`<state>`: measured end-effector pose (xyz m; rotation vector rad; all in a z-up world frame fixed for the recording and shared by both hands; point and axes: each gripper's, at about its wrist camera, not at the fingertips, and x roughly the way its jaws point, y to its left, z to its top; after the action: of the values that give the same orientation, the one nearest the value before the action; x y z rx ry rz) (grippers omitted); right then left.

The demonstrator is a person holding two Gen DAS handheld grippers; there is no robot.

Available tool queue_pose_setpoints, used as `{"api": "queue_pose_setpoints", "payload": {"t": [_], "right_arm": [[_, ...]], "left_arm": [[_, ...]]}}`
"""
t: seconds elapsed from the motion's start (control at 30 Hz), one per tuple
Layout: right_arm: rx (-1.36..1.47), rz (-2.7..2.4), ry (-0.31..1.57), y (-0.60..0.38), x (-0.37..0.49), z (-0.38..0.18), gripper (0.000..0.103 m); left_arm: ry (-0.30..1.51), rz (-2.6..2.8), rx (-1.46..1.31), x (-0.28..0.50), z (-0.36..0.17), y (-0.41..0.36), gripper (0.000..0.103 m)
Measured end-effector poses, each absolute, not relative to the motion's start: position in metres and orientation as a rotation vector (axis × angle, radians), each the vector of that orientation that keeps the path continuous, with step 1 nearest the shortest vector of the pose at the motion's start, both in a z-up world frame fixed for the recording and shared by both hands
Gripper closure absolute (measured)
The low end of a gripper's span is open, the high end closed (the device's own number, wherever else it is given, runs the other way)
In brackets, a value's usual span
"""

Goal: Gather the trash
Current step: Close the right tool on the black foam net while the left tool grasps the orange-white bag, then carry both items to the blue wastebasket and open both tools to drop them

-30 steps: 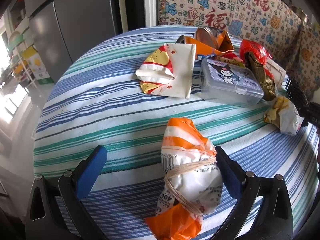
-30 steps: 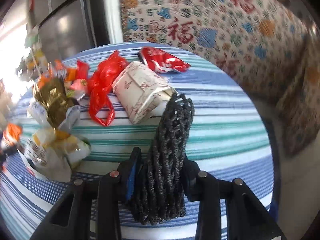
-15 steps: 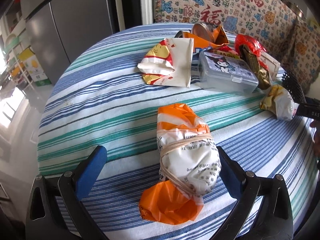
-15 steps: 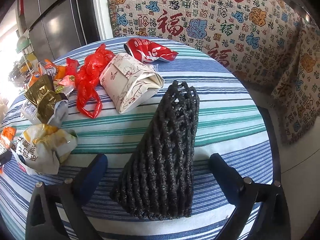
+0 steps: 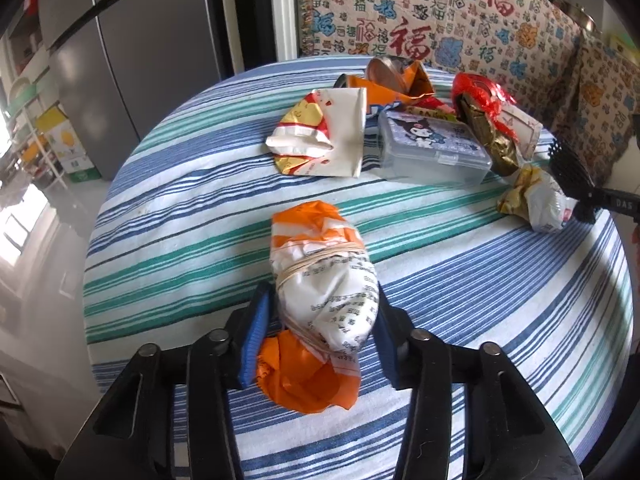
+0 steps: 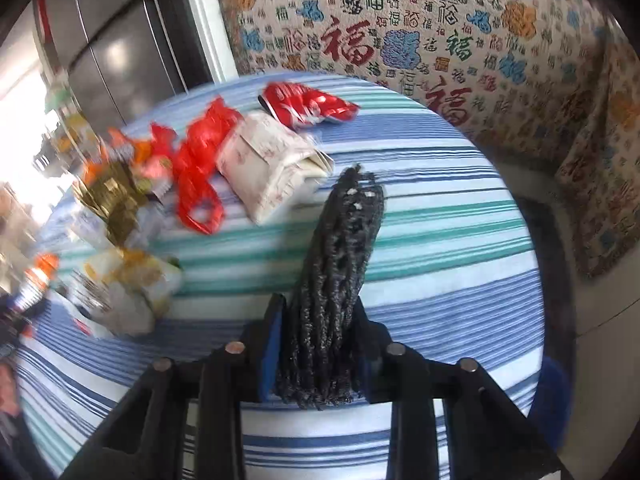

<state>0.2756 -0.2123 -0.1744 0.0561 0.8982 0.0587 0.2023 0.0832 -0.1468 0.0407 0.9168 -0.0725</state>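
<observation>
While both grippers have something clamped, neither hold looks safe from slipping. The left gripper (image 5: 320, 336) pinches a tied bundle (image 5: 324, 284) of orange and white plastic near its lower end, low over the striped tablecloth (image 5: 480, 300); the soft wrap could squash and slide out, or the loose orange tail could drag on the cloth when lifted. The right gripper (image 6: 320, 344) squeezes a black foam net (image 6: 336, 292) flat between its pads, the net sticking forward and upward past the fingertips. Being springy, it may pop free if the squeeze eases. Its view is blurred, so a fast swing could knock the folded paper box (image 6: 272, 168) or the crushed red can (image 6: 308, 106) just beyond. Both grippers point forward across the table, close to its near edge.
</observation>
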Motion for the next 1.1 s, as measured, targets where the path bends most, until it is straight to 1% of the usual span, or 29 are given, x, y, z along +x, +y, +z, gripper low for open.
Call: {"api": "queue_pose_setpoints", "payload": {"t": [0.2,0.33,0.53,0.7,0.87,1.1], "right_arm": [[0.056,0.087,0.847,-0.215,0.241,-0.146,0.085],[0.036,0.088,0.798,-0.224,0.207,-0.126,0.085],[0.056,0.037,0.742,-0.273,0.163,-0.106,0.085],[0.098,-0.104,0.744,-0.344,0.128,-0.112,0.085],[0.177,-0.215,0.792,-0.416,0.098,-0.132,0.085],[0.240,-0.247,0.837,-0.482,0.072,-0.162,0.084]], "left_arm": [[0.845,-0.145,-0.009,0.187,-0.120,0.073,0.059],[0.795,-0.226,-0.021,0.174,-0.098,0.045,0.059],[0.723,-0.382,0.006,0.160,-0.059,-0.025,0.059],[0.698,-0.570,0.034,0.154,-0.038,-0.114,0.059],[0.717,-0.716,0.064,0.157,-0.048,-0.204,0.059],[0.810,-0.849,0.082,0.169,-0.102,-0.317,0.059]]}}
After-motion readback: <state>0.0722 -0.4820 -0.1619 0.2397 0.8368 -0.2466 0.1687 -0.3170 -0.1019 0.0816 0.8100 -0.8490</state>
